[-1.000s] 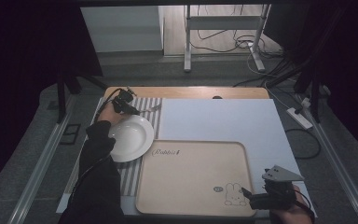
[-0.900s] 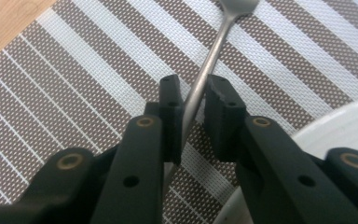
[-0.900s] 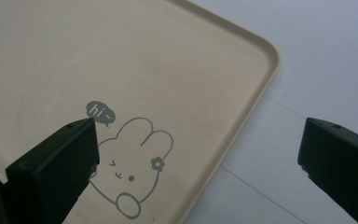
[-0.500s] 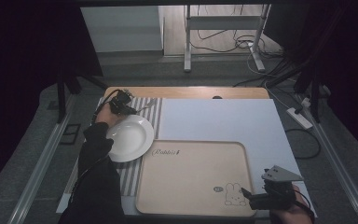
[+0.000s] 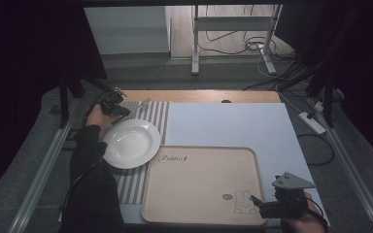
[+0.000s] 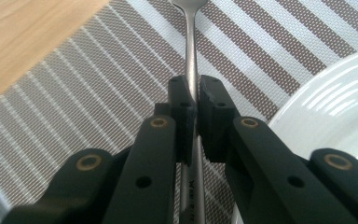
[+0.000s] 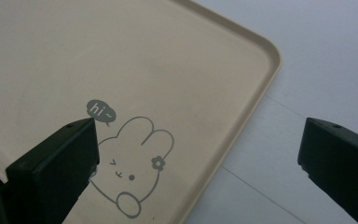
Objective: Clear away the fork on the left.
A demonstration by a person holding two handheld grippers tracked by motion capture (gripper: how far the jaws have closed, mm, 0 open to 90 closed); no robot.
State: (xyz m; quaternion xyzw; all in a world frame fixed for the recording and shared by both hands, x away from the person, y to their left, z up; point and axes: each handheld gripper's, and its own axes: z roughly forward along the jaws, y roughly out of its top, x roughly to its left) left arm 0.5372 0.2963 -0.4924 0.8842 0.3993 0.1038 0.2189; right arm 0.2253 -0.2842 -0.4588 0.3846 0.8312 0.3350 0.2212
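Black two-jaw left gripper (image 6: 193, 100) with brass-coloured rivets and small dark screw holes along its arms, blocky ribbed pads (image 6: 213, 107). Black long sleeve (image 5: 90, 179) behind it. Black right gripper (image 5: 260, 204) topped by a grey three-cornered plate (image 5: 293, 182).

A metal fork (image 6: 192, 56) is sitting clamped by its handle in the left hand-held gripper (image 6: 196, 100), tines pointing away over a striped placemat (image 6: 98, 93). A white plate (image 5: 130, 143) is lying right beside it on that mat.
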